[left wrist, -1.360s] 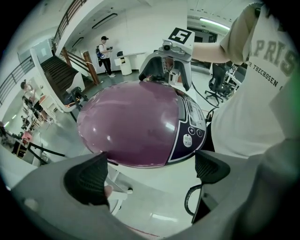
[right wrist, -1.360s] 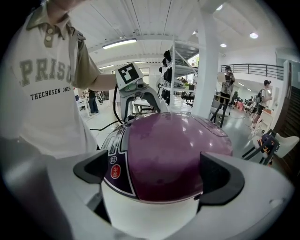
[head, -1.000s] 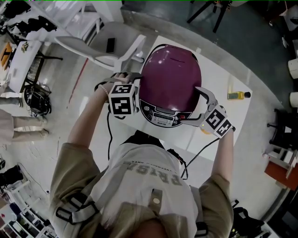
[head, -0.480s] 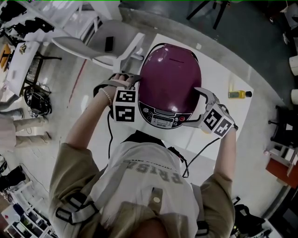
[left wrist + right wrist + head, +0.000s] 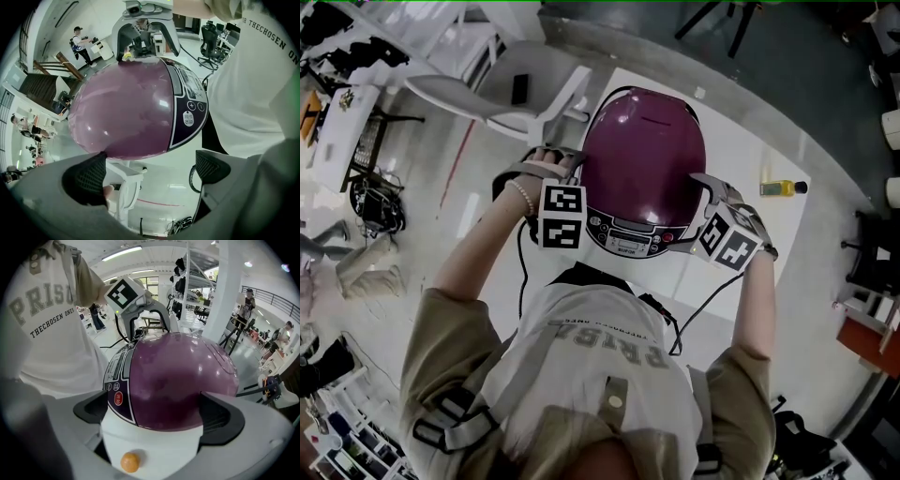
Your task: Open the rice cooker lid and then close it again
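From above, the purple rice cooker (image 5: 642, 159) sits with its lid shut on the white table (image 5: 750, 131). The left gripper (image 5: 555, 161) is close at its left flank and the right gripper (image 5: 710, 185) at its right, with a yellow bottle (image 5: 781, 189) well off to the right. The left gripper view shows its black pads (image 5: 86, 178) spread wide with nothing pinched and the cooker's dome just beyond them. In the right gripper view the jaws are spread too, standing to either side of the cooker's body.
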Motion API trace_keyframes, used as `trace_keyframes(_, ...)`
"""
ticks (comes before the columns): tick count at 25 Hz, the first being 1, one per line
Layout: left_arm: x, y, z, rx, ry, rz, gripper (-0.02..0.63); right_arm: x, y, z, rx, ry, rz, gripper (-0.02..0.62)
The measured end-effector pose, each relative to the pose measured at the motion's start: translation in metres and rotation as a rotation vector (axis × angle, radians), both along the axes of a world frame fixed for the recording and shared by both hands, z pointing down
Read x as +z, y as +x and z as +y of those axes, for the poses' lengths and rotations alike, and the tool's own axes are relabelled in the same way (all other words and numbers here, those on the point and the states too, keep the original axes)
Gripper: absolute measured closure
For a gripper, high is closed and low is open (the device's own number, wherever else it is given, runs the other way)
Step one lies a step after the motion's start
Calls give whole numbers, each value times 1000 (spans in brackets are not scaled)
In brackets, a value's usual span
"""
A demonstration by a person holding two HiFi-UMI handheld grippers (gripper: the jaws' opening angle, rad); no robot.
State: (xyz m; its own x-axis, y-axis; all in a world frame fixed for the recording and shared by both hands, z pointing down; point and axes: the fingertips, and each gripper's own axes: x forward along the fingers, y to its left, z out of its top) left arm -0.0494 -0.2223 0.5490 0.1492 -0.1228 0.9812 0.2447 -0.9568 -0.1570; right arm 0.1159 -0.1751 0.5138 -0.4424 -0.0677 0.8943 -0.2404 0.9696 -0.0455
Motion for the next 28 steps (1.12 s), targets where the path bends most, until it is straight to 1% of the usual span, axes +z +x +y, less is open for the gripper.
trace_keyframes(2, 1, 0, 1, 1, 3, 0, 8, 1, 0, 1, -2, 5, 0, 14)
trace_keyframes(5, 0, 1, 2, -3, -13, 21, 8, 1, 1, 2, -11, 22, -11, 14)
trace_keyframes(8, -2, 1, 3, -13, -36, 51, 8, 0, 1, 1, -6, 42, -52, 14)
trace_keyframes(12, -5, 3, 5, -56, -70, 96, 8, -6, -4, -3, 39, 67, -161, 15)
trace_keyframes(14, -6, 3, 4, -80, -65, 111, 8, -10, -6, -6, 91, 68, -231, 15)
trace_keyframes(16, -10, 3, 5, -105, -58, 145, 8, -15, -6, -8, 155, 82, -301, 15)
trace_keyframes(19, -27, 10, 5, -163, -46, 259, 8, -33, -6, -11, 242, 153, -426, 15)
trace_keyframes(23, -54, 21, 6, -259, 0, 455, 9, -67, 4, -18, 421, 314, -623, 15)
trace_keyframes(25, -73, 28, 3, -314, 57, 582, 9, -82, 14, -22, 522, 404, -691, 17)
trace_keyframes(28, -102, 37, -6, -401, 186, 765, 12, -99, 24, -22, 636, 517, -753, 18)
